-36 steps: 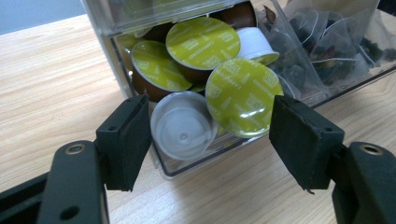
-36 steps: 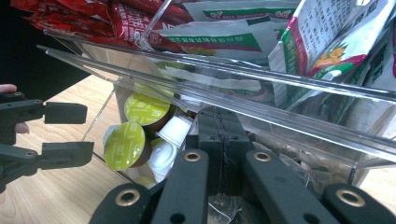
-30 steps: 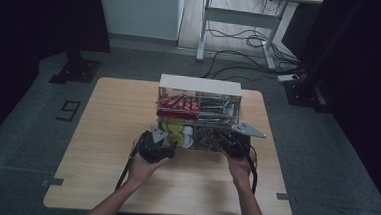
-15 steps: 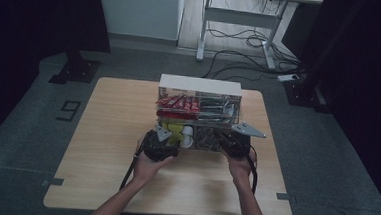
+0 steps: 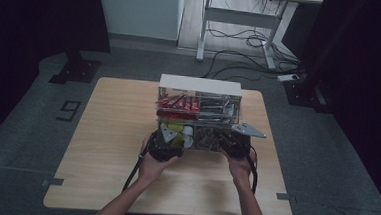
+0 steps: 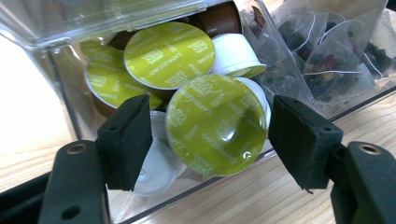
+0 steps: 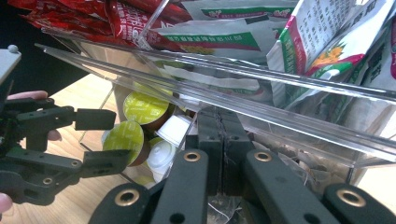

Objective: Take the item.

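A clear plastic organizer (image 5: 200,85) stands mid-table, its lower drawer (image 6: 224,182) pulled out toward me. The drawer's left half holds several green-lidded coffee capsules (image 6: 217,123) and its right half tea bags (image 6: 327,60). My left gripper (image 6: 212,135) is open, its pads on either side of the front capsule without pressing on it. It is also in the right gripper view (image 7: 100,137) and the high view (image 5: 174,136). My right gripper (image 7: 219,135) is shut at the drawer's front, near the divider. Whether it pinches an edge I cannot tell.
The organizer's upper tier holds red sachets (image 7: 116,18) on the left and green-and-white packets (image 7: 327,42) on the right. The wooden table (image 5: 112,133) has bare surface left of the organizer. A white desk frame and cables (image 5: 248,38) lie on the floor beyond.
My left gripper has edged slightly forward toward the capsules in the drawer. The right gripper has stayed where it was.
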`<state>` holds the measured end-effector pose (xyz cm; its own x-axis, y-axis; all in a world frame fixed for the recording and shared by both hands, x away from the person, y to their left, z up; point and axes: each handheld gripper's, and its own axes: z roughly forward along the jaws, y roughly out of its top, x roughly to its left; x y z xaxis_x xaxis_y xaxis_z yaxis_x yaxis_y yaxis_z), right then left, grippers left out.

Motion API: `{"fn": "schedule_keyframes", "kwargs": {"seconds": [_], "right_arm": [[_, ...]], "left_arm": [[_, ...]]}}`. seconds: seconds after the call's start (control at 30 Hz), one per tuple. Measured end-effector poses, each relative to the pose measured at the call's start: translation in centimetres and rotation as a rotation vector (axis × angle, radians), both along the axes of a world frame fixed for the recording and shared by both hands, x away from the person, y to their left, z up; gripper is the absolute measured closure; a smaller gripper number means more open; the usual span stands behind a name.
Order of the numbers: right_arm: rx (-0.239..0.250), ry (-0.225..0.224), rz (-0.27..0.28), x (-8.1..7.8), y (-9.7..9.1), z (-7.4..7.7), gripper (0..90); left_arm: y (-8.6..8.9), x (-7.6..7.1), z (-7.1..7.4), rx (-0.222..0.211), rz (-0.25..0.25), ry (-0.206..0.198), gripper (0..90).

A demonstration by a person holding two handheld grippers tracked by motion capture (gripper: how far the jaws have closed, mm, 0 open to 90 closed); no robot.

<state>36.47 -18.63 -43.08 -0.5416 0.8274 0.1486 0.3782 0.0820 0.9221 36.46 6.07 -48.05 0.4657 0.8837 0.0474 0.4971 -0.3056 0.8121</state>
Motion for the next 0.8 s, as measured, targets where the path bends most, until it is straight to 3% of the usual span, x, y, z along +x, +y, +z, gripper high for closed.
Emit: {"fn": "schedule_keyframes", "kwargs": {"seconds": [0.4, 0.8], "right_arm": [[0.001, -0.001, -0.005, 0.03, -0.14, -0.13, 88.5], [-0.003, -0.002, -0.006, 0.06, -0.10, -0.17, 88.5]], "left_arm": [[-0.57, 0.49, -0.59, 0.008, 0.017, -0.006, 31.1], [-0.66, 0.40, -1.01, 0.021, -0.005, -0.026, 37.6]]}}
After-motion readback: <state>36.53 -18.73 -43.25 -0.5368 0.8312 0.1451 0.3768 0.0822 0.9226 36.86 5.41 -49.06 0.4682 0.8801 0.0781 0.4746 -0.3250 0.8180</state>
